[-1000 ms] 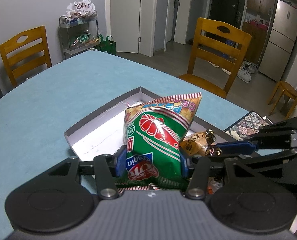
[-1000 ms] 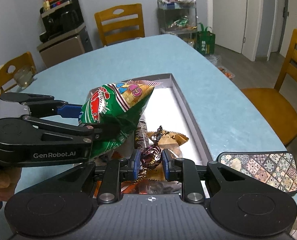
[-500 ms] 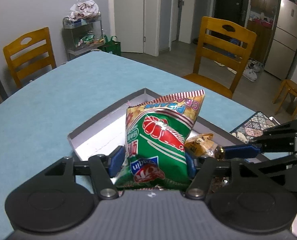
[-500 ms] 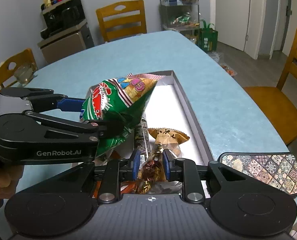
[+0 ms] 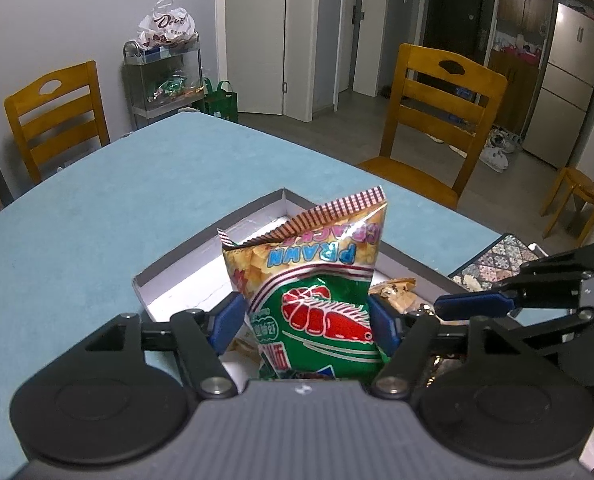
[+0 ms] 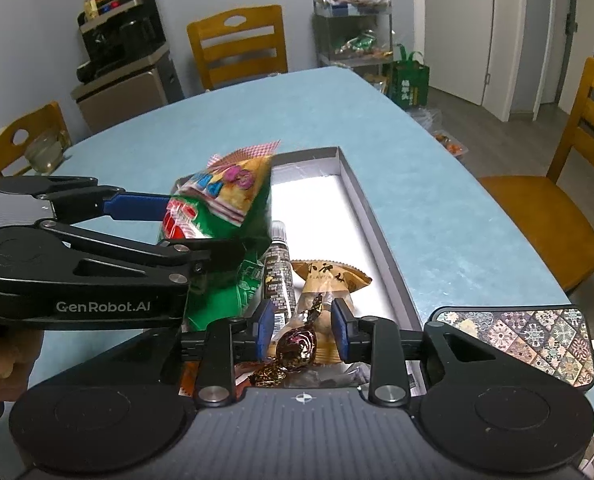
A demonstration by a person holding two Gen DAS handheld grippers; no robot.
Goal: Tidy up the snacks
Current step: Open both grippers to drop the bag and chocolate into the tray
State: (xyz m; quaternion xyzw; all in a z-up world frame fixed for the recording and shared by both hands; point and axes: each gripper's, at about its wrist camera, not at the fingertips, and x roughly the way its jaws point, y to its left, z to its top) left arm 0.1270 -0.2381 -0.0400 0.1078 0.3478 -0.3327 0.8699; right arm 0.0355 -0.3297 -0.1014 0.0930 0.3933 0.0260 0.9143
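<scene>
A green prawn cracker bag [image 5: 317, 304] stands upright in the near end of a shallow grey box [image 5: 201, 248] with a white floor. My left gripper [image 5: 305, 316] straddles the bag. Its jaws are opening, and the left pad stands clear of the bag. In the right wrist view the bag [image 6: 221, 208] leans at the box's left side. My right gripper [image 6: 303, 320] hovers over the box's near end with its jaws opening. A brown foil candy [image 6: 297, 346] lies loose between and below the pads. Neither pad presses on it.
A tan pastry packet [image 6: 329, 280] and a dark stick packet [image 6: 279, 272] lie in the box [image 6: 361, 208]. A patterned flat case [image 6: 529, 340] with a cable lies right of it on the blue table [image 5: 97, 220]. Wooden chairs [image 5: 437, 120] ring the table.
The left jaws have spread off the cracker bag, which has sunk lower into the box. The right jaws have parted, and the foil candy has dropped from between the pads.
</scene>
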